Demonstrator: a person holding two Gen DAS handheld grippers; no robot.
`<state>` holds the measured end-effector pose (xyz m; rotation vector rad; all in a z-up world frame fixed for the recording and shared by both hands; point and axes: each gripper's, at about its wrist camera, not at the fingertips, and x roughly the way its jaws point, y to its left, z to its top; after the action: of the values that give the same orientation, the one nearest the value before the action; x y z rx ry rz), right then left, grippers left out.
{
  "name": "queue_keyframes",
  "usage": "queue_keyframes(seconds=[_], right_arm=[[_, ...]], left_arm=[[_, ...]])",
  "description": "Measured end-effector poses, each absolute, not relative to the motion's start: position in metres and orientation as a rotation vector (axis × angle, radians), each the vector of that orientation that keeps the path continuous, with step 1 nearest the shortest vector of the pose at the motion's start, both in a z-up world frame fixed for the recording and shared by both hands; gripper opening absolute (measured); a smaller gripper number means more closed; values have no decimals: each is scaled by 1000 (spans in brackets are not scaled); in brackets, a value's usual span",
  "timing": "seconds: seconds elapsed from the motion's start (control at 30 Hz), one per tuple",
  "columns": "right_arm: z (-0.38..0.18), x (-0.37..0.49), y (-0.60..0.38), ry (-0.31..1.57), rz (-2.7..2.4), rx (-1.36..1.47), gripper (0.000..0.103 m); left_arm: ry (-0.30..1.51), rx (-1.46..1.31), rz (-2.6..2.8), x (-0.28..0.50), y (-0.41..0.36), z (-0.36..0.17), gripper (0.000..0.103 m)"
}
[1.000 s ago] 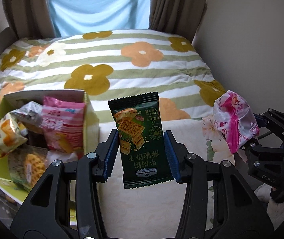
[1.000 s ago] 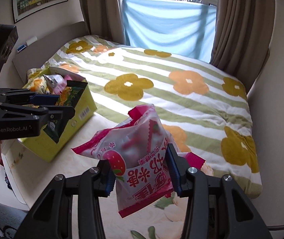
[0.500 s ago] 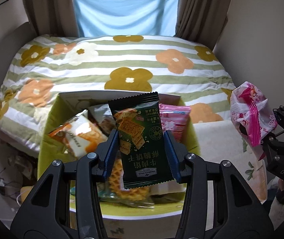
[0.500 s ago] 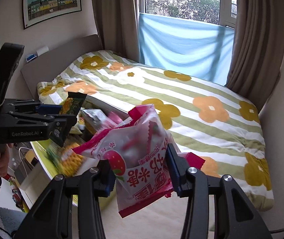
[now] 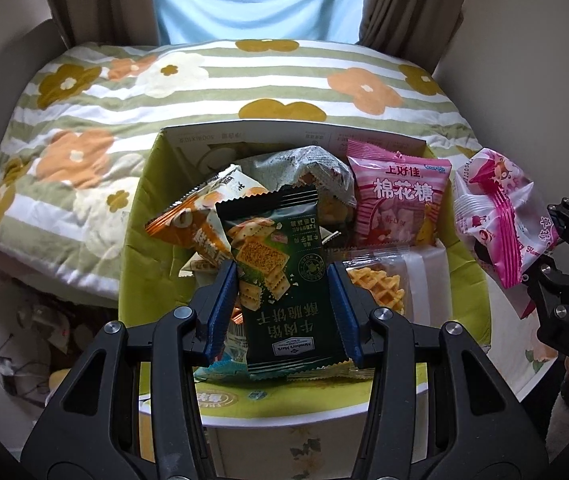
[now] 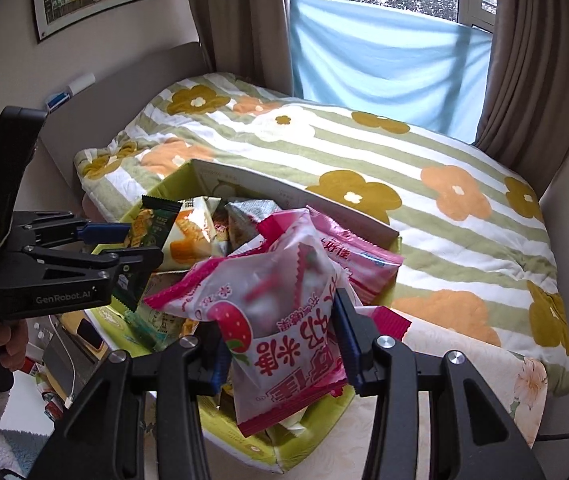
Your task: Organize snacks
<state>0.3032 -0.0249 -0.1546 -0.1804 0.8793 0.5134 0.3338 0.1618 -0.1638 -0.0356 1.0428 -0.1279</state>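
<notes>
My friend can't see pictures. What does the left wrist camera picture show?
The left tongs pinch a dark green cracker packet above a yellow-green box full of snacks. At the right edge, the right tongs hold a pink strawberry bag, with a flowery bedspread behind.
</notes>
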Motion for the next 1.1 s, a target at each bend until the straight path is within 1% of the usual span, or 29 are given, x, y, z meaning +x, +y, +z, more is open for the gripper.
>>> queue_keyframes(seconds=[0.03,0.07,0.1,0.13,0.17,0.6,0.7,0.73,0.77,0.8,0.83,1.1], right_arm=[[-154,304,-24,881,519,-184,41],[-153,304,-24,878,522,-190,41],[-153,305,-24,877,523,-195,41],[-152,306,-23,879,526,-199,41],[-151,308,-24,881,526,-199,41],[-158,330,-9,938,558,-200,42],[-160,335,-1,935,550,-209,45],[-159,335,-2,924,543,-203,58],[-158,334,-3,911,543,-190,83],[-157,332,-4,901,549,-173,95],[-156,330,-6,893,558,-153,102],[-156,321,-13,878,480,-151,102]], left_arm=[[1044,-35,-132,333,161,-164,44],[1048,-32,-134,332,158,-164,57],[1049,-18,-121,330,157,-164,87],[1043,-2,-92,331,156,-163,100],[1019,5,-72,328,155,-160,103],[1049,-14,-26,314,168,-170,103],[1047,-9,-18,313,168,-170,103],[1047,-10,-19,312,168,-170,103],[1046,-9,-17,312,168,-170,103],[1047,-8,-17,312,168,-170,103],[1048,-7,-17,312,168,-170,103],[1057,-7,-36,311,170,-170,103]])
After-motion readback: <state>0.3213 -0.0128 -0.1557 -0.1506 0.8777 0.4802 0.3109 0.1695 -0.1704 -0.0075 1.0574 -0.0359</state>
